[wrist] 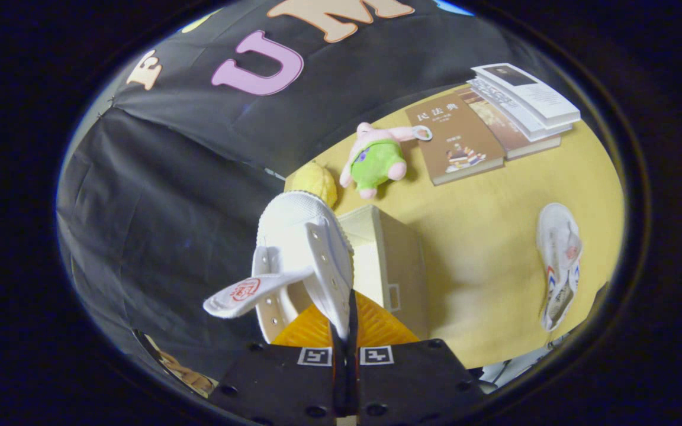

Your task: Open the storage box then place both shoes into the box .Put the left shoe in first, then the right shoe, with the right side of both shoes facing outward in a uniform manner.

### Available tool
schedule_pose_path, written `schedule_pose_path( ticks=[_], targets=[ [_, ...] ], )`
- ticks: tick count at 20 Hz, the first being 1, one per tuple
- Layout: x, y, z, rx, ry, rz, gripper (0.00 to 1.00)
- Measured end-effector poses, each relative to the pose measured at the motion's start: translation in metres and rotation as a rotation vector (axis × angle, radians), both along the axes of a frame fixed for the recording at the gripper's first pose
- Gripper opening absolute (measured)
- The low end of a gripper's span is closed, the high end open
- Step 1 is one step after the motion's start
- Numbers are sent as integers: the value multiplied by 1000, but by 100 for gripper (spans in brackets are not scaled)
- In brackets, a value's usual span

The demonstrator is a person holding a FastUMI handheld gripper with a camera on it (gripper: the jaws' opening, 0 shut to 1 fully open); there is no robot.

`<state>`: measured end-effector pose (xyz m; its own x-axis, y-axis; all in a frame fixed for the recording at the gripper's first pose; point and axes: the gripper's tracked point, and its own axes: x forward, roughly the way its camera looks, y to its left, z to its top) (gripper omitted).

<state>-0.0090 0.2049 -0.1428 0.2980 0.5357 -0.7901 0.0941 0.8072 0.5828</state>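
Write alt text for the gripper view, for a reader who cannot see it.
The gripper is shut on a white shoe, held above an open white storage box on a yellow table. A second white shoe lies beyond, with a plush toy and books farther off.

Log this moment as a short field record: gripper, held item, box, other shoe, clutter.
gripper: gripper, fingers shut on the held shoe's side wall
held shoe: white shoe, lifted, tongue flopped out
box: storage box, open, just beyond the shoe
other shoe: second shoe, lying on the yellow table
clutter: plush toy, books, yellow ball
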Motion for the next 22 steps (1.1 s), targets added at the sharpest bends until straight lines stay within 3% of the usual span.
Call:
schedule_pose_path(
  ticks=[10,18,22],
  targets=[
    [-14,83,-61,-85,50,86,4],
    [-20,85,-121,-218,110,-5,4],
    [-36,101,-139,-232,135,61,25]
  ],
)
